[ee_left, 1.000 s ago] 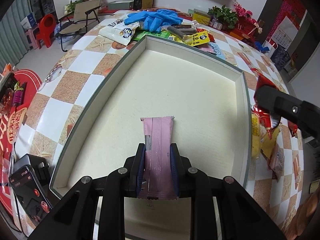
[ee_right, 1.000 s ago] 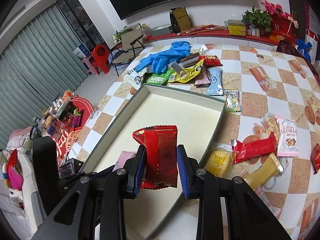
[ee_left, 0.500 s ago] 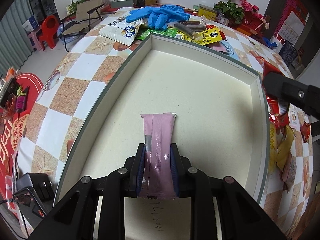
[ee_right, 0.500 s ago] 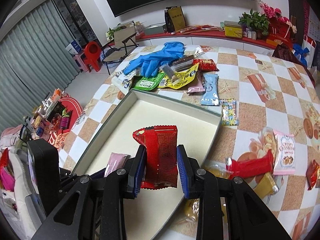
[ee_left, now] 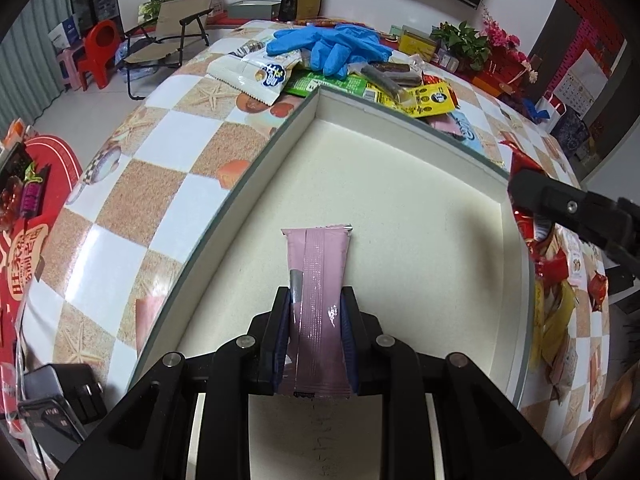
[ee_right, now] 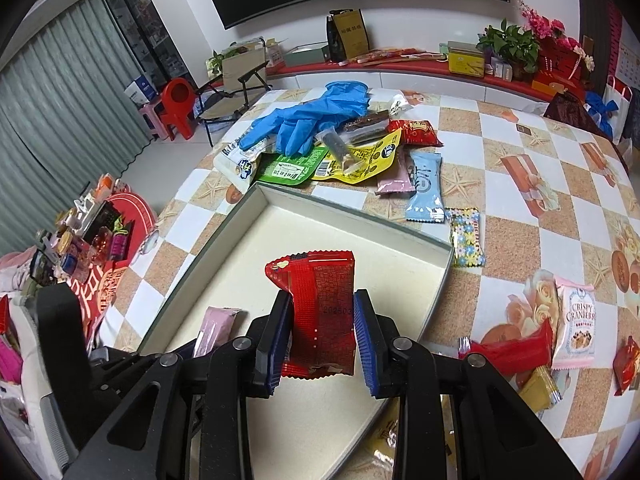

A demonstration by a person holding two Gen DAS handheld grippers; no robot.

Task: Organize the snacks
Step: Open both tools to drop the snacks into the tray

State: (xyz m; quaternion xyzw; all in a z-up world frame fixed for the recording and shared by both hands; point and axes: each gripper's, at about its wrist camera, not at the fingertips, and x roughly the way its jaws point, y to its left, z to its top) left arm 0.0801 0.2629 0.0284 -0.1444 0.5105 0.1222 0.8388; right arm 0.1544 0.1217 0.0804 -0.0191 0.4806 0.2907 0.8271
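Note:
My left gripper is shut on a pink snack packet and holds it over the near part of the cream box tray. My right gripper is shut on a red snack packet above the tray's middle. The pink packet and left gripper show low left in the right wrist view. The right gripper's arm and red packet show at the tray's right rim in the left wrist view.
Blue gloves and several snack packets, green, yellow and light blue, lie beyond the tray's far edge. More packets lie to its right on the checked table. A folding chair stands behind.
Both grippers have moved forward over the tray with their packets still held; the right gripper's packet now hangs further over the tray's inside.

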